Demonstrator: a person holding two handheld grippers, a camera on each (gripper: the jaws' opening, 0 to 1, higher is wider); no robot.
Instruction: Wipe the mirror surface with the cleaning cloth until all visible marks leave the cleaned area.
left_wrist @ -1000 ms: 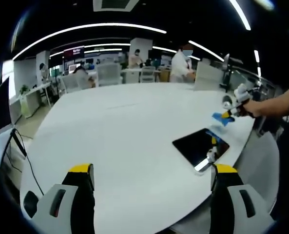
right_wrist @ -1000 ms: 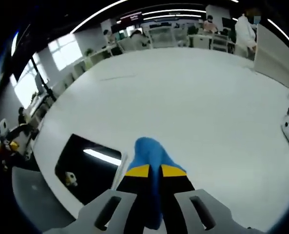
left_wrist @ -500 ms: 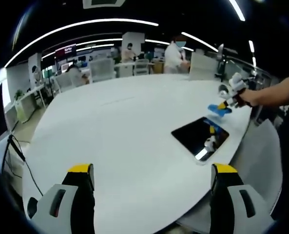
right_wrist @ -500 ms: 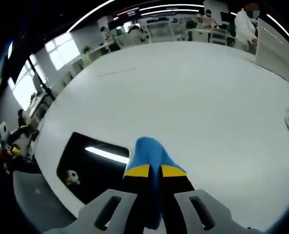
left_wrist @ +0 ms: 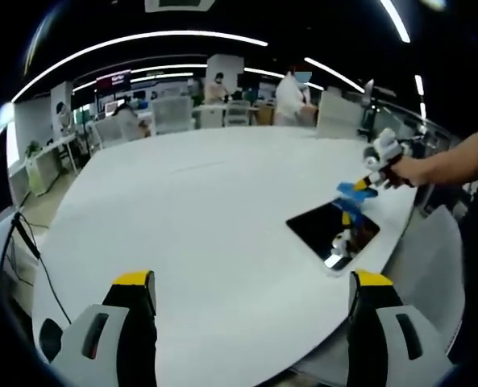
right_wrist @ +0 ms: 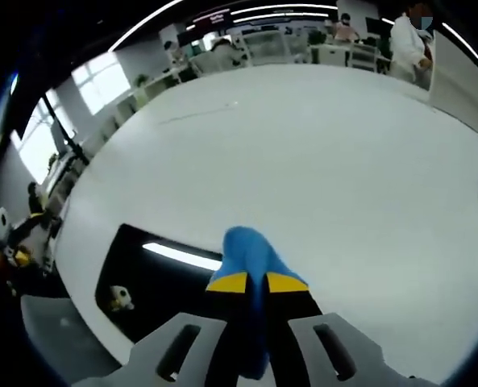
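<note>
The right gripper (left_wrist: 366,184), clamped on the blue cloth (right_wrist: 251,254), now sits over the mirror's (right_wrist: 154,278) far edge, having shifted inward from the table (right_wrist: 319,161) edge.

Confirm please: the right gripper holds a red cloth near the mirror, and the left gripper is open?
Not quite. In the right gripper view, the cloth pinched by the right gripper is blue, not red. It is near the mirror, and the left gripper is open.

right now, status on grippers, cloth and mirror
Right gripper shut on cloth, above the mirror edge. Left gripper open, holding nothing, hanging over the table. Nothing in the way.
</note>
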